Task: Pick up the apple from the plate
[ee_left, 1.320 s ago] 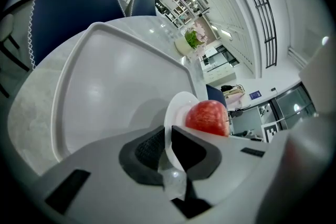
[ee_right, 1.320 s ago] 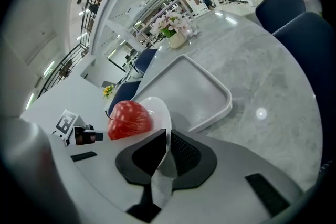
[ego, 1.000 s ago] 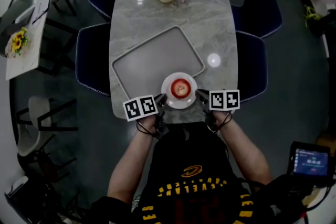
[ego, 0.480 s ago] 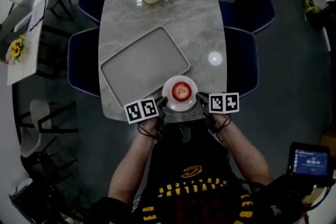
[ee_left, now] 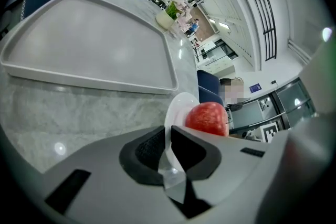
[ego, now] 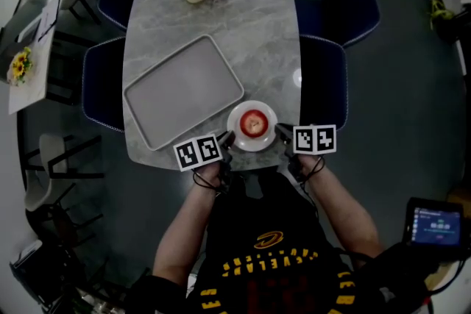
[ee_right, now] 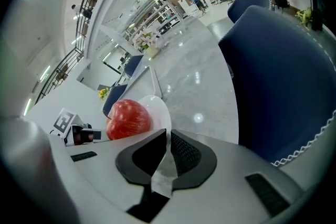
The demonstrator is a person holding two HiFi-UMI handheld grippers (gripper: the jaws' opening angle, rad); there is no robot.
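Red apple (ego: 252, 123) sits centred on white plate (ego: 237, 112), near edge of marble surface (ego: 250, 26). Opposite rims are pinched by left claw (ego: 228, 136) and right claw (ego: 280, 131), likely to steady the plate. Apple is untouched.

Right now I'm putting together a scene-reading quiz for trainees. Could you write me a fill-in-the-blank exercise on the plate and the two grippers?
1. On the white plate sits a red ____.
2. The left gripper and the right gripper are each shut on the plate's ____.
3. In the head view, the grey tray lies to the plate's ____.

Missing words: apple; rim; left.
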